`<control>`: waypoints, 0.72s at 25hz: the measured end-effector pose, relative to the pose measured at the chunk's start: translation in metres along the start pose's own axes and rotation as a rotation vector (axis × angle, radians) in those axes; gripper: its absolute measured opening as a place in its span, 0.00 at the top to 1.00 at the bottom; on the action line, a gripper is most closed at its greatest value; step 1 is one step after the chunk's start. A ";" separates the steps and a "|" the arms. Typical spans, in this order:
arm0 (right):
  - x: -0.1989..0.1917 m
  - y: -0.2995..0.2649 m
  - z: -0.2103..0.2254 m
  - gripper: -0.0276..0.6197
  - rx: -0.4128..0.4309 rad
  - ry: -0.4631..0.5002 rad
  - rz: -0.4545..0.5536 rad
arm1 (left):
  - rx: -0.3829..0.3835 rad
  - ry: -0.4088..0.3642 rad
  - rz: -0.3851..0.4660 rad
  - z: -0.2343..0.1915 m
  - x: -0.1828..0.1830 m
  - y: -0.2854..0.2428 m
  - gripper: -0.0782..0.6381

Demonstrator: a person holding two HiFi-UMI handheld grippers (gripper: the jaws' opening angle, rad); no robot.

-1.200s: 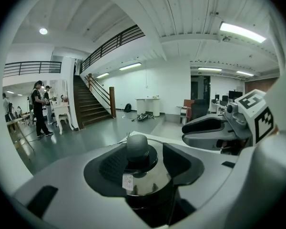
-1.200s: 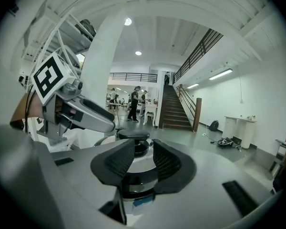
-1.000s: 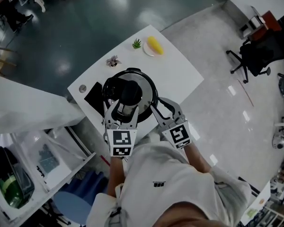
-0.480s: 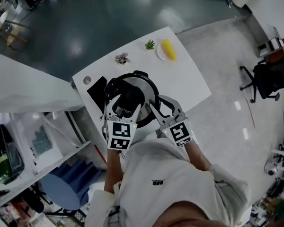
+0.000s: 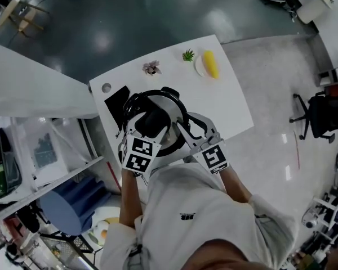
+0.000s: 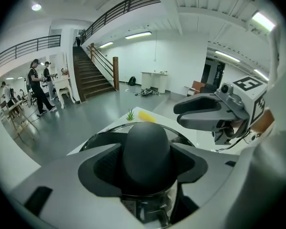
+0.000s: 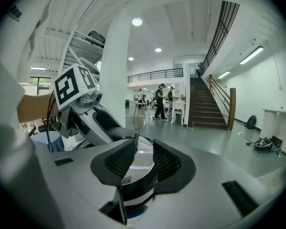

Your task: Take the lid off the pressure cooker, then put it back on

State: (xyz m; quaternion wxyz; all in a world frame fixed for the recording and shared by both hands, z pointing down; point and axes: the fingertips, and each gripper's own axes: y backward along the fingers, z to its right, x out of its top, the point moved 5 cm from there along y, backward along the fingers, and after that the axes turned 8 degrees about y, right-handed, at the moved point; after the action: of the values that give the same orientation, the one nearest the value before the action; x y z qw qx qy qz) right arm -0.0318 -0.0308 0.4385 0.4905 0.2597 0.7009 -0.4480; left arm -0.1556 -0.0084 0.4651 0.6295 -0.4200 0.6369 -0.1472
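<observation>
Your left gripper [image 5: 150, 129] has just been opening its fingers, and compared with a second ago it has tipped forward and down over the pressure cooker [image 5: 177, 142]. A moment back its tips sat short of the black knob [image 6: 146, 149]. Now, in the left gripper view, that knob fills the gap between the two pads. The fingers are released. They flank the knob closely on both sides, but I see no sign that they are squeezing it yet.

Your right gripper [image 5: 196, 133] has drifted in a little at the cooker's near right edge. In the right gripper view its fingers stand slightly apart. The shiny lid [image 5: 172, 107] and the dark band of the rim show through the narrow gap, just ahead of the pads. Nothing is clamped there that I can make out, so count that side as released too.

The lid is seated on the cooker, which stands near the front edge of the white surface [image 5: 228, 108], close to your body. So the removal has not begun.

In my judgement you have finished lining up and the grasp is the next thing due. The left fingers need to close squarely on the knob before any twist or lift. The right side looks placed to steady the pot body while you do it. If the right fingers stay loose, the pot may turn along with the lid, so watch for that.
</observation>
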 end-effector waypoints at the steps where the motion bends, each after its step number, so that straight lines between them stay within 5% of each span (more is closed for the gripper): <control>1: 0.000 -0.001 0.002 0.77 0.004 -0.002 0.001 | -0.011 0.001 -0.011 0.000 0.000 -0.002 0.46; 18: -0.001 -0.008 0.006 0.77 -0.028 -0.014 0.001 | -0.158 -0.121 -0.050 -0.004 0.000 -0.004 0.49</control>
State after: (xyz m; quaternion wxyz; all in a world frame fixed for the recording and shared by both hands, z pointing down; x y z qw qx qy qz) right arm -0.0352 -0.0401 0.4417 0.4991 0.2498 0.7038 -0.4396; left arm -0.1577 -0.0119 0.4687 0.6278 -0.4922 0.5967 -0.0865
